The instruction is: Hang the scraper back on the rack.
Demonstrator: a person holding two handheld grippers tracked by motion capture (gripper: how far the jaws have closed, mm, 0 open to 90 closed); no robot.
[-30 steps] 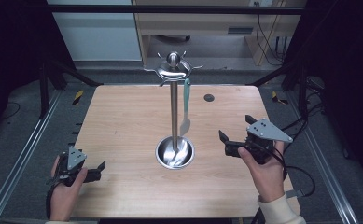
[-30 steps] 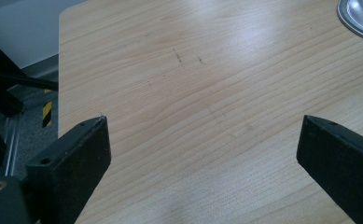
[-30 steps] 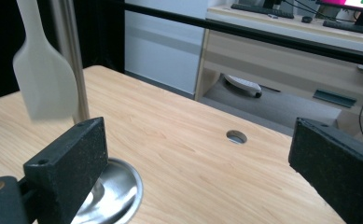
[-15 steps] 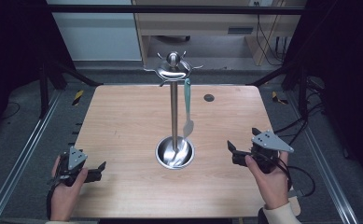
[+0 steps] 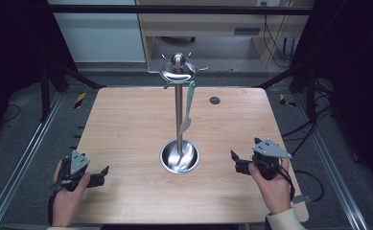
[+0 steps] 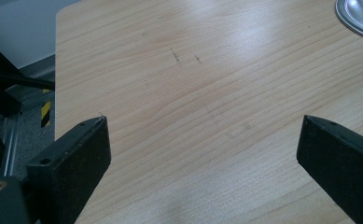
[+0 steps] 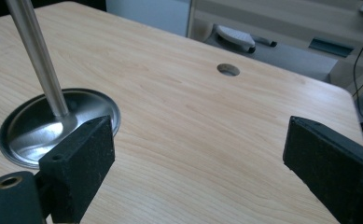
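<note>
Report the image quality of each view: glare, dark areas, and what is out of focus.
High view: table evenly lit, surroundings almost black, bright glints on the stand's base dish. Left gripper view: wood grain sharp, the near jaws soft, glare on the dish edge. Right gripper view: streaky reflections in the dish, background shelving slightly blurred, jaws close and soft.

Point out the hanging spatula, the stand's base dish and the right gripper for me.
Spatula [image 5: 189,108], high view, on its pale handle below the hook.
Base dish [image 7: 27,126], right gripper view, on its shiny floor beside the pole.
Right gripper [image 5: 235,159], high view, between its open fingertips.
</note>
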